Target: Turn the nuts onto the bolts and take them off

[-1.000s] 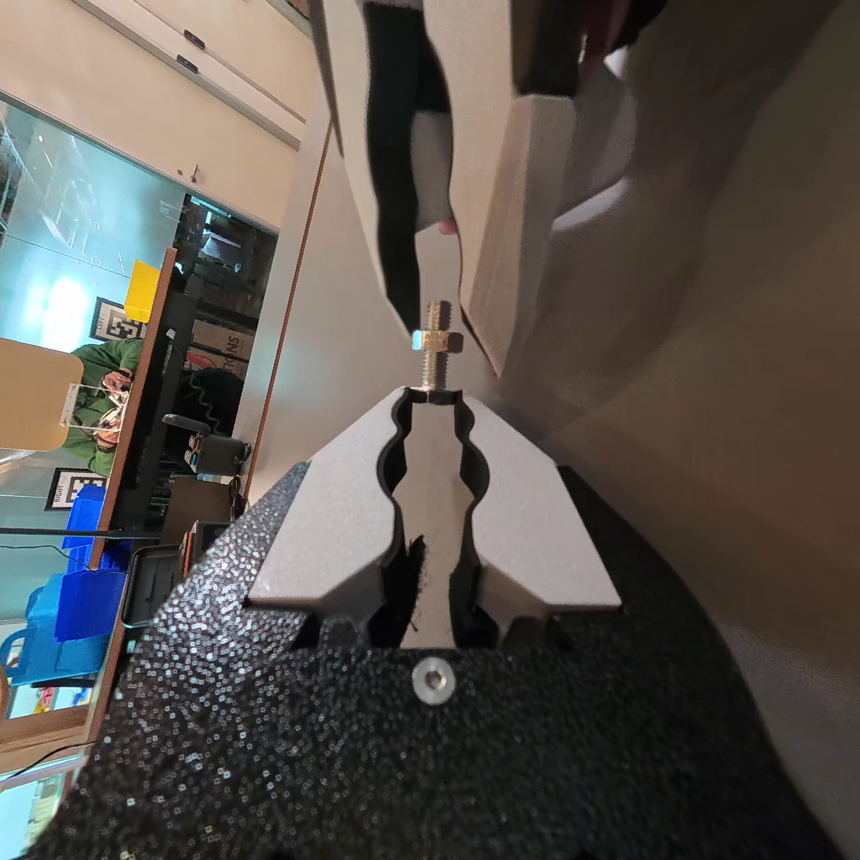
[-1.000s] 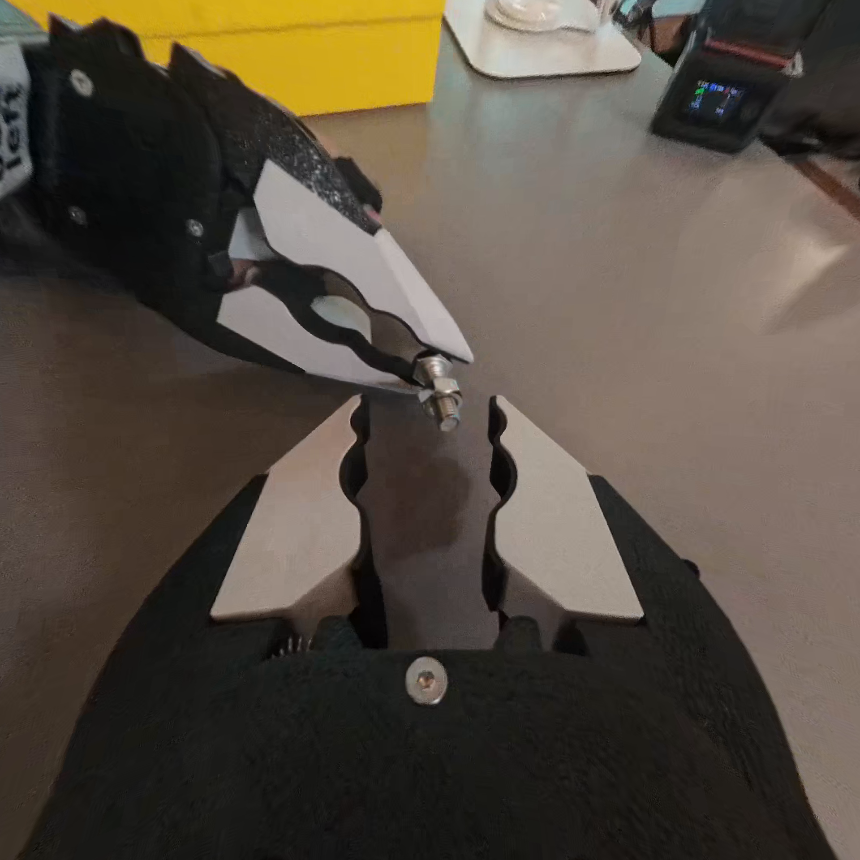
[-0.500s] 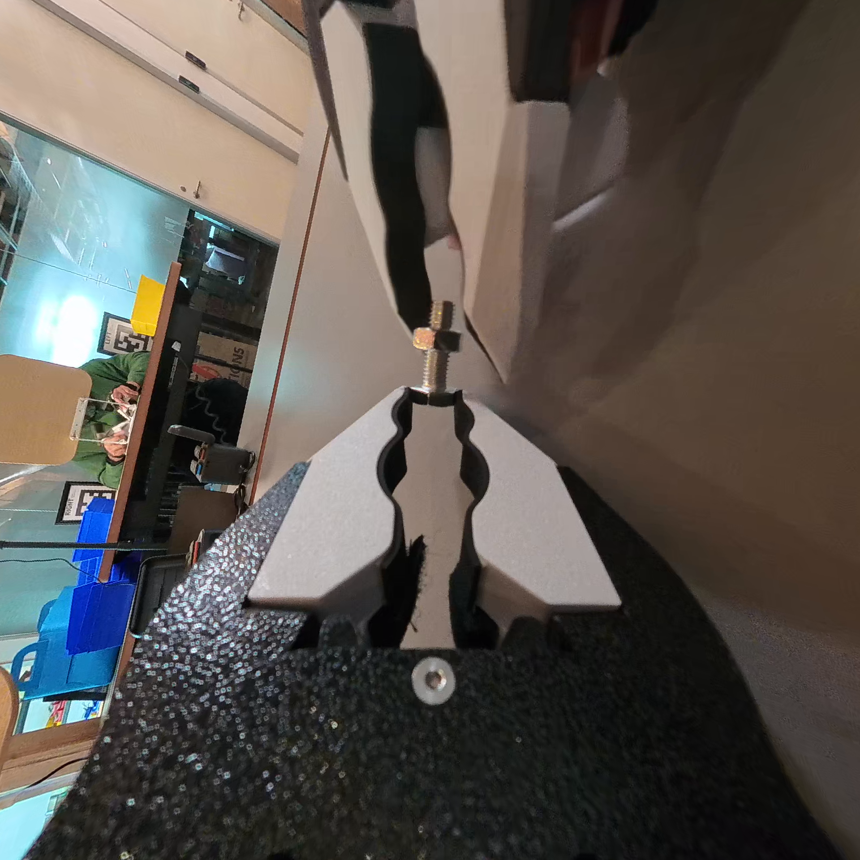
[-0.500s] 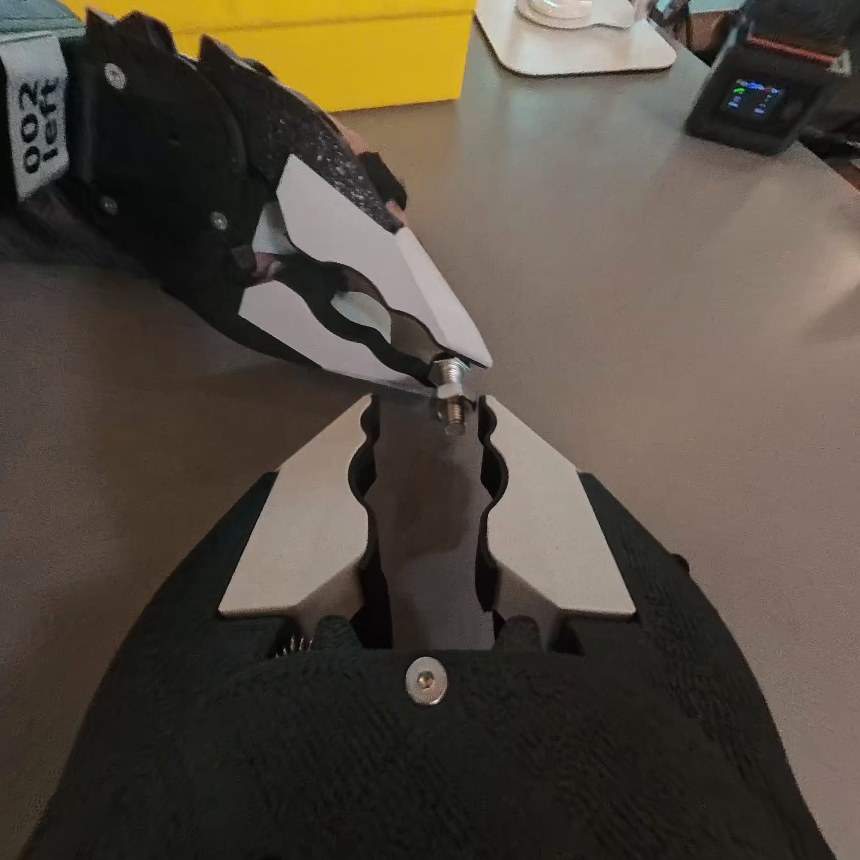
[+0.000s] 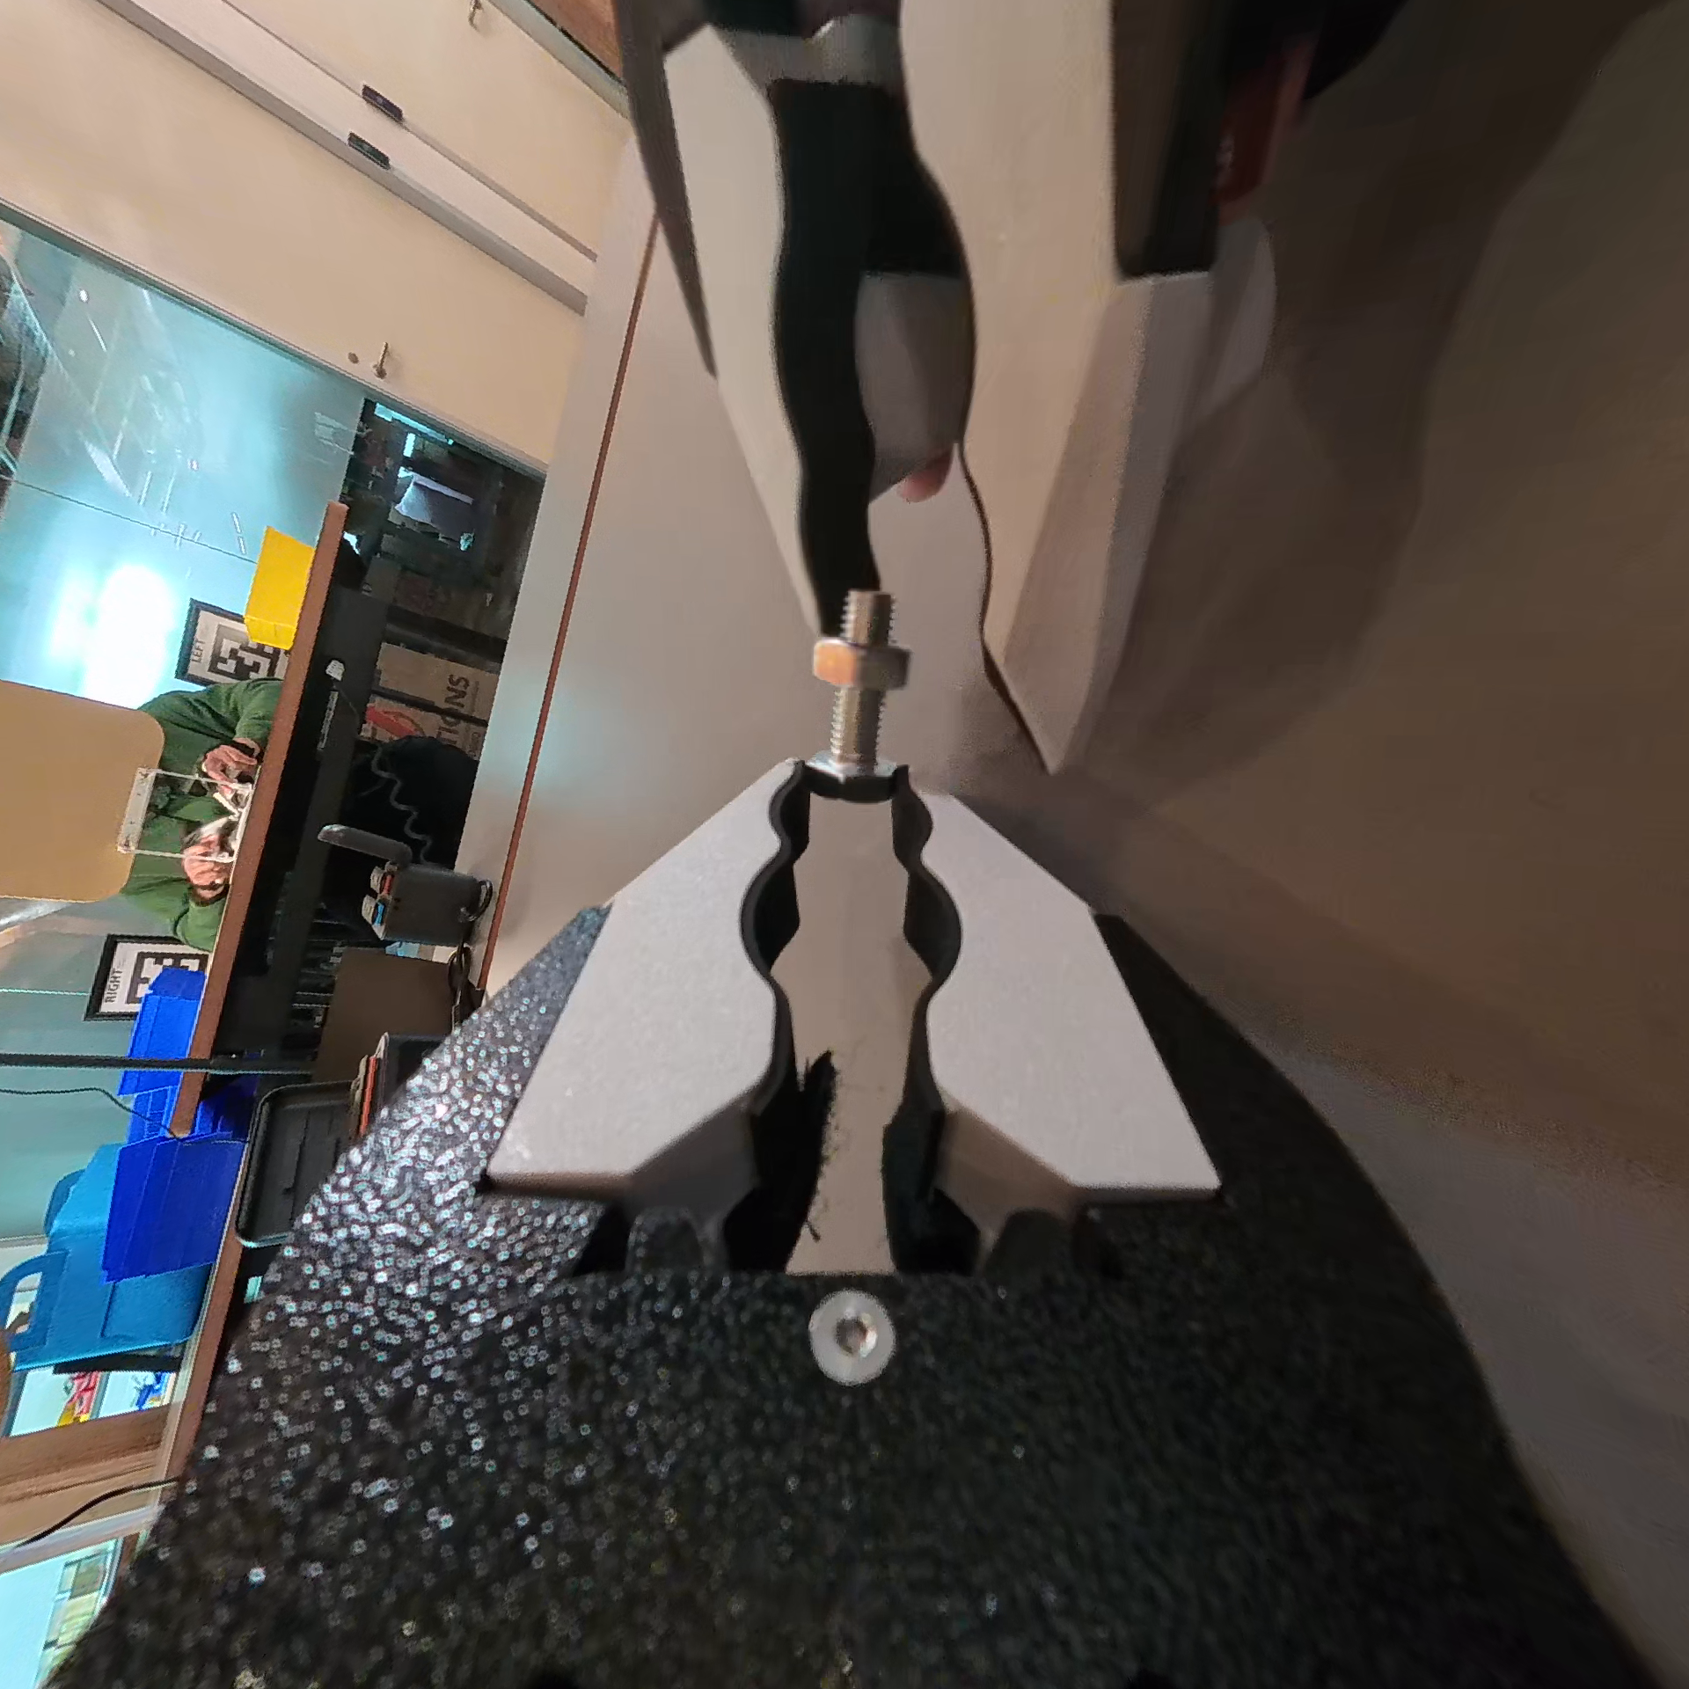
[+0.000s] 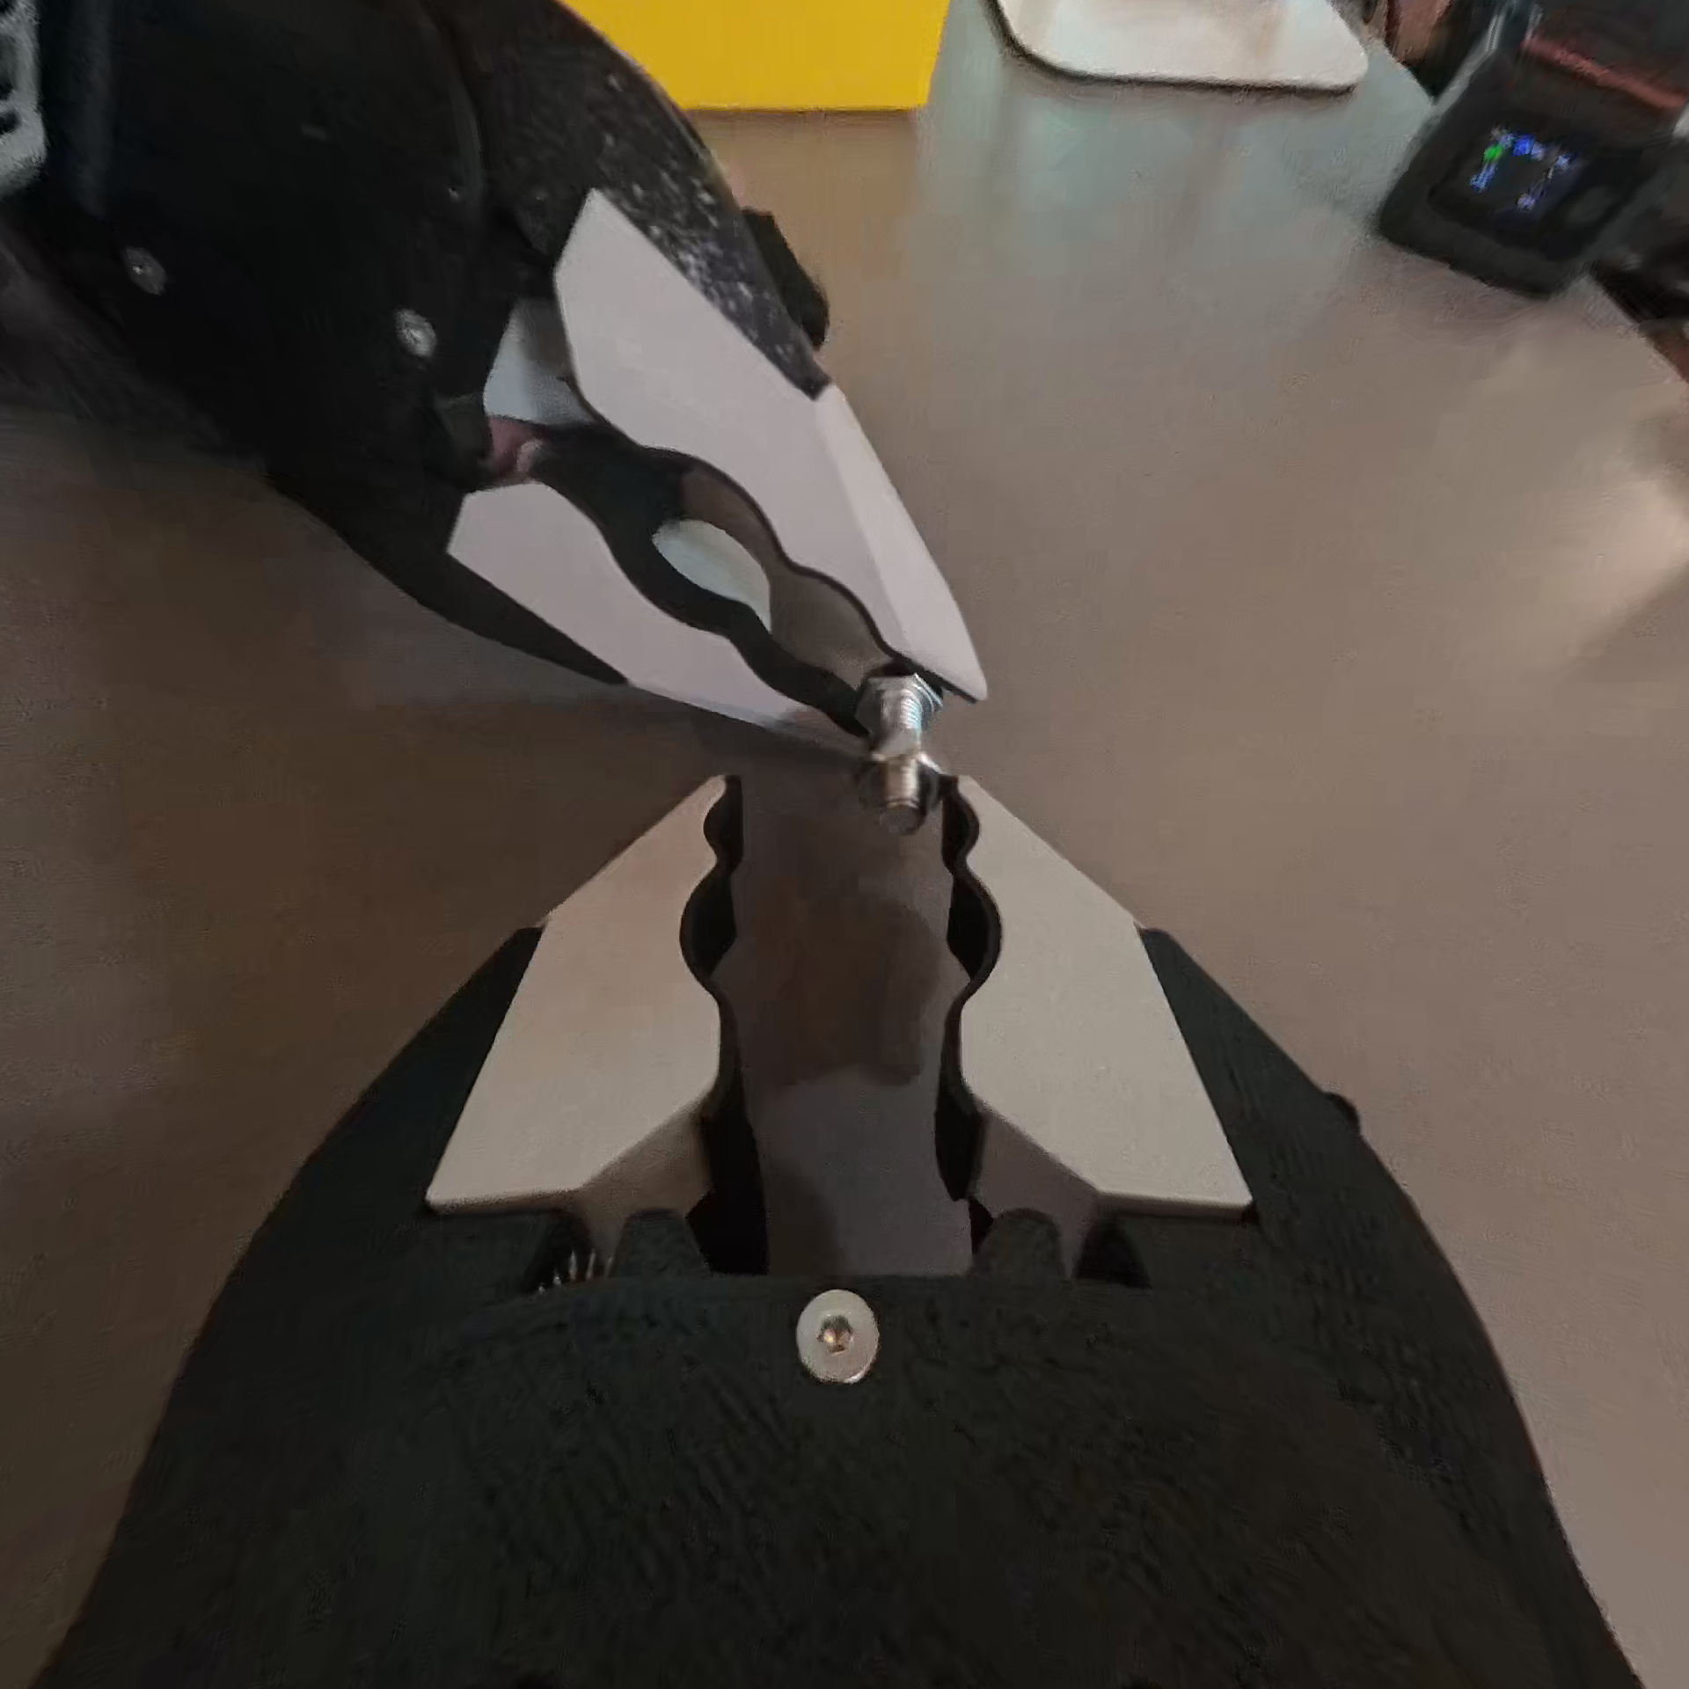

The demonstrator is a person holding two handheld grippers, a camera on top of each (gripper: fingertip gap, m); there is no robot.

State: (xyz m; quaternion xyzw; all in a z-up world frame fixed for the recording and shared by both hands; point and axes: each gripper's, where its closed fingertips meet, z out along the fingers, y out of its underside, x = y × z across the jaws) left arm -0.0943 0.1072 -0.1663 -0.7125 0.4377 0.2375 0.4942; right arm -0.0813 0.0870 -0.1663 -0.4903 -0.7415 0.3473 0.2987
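Note:
My left gripper [image 5: 855, 781] is shut on the head of a small steel bolt [image 5: 857, 722], which sticks straight out from its tips. A hex nut [image 5: 861, 663] sits on the thread about halfway up. My right gripper [image 6: 836, 793] is open, and the bolt's free end [image 6: 900, 809] lies between its fingertips, close to the right one. The nut [image 6: 903, 754] is just beyond those tips. The left gripper [image 6: 900, 699] comes in from the upper left in the right wrist view. The right gripper [image 5: 950, 676] hangs over the bolt from above in the left wrist view.
Both grippers are low over a grey-brown table [image 6: 1280, 640]. A yellow box [image 6: 777, 55], a white tray [image 6: 1179, 46] and a black device with a small screen [image 6: 1517, 183] stand at its far side. A person in green [image 5: 210, 731] sits far behind, near blue bins [image 5: 137, 1216]. Both grippers' tips are close together, under 4 cm apart.
My right gripper has moved in on the bolt and narrowed a little, so the bolt's end now lies between its tips. My left gripper keeps its hold on the bolt head.

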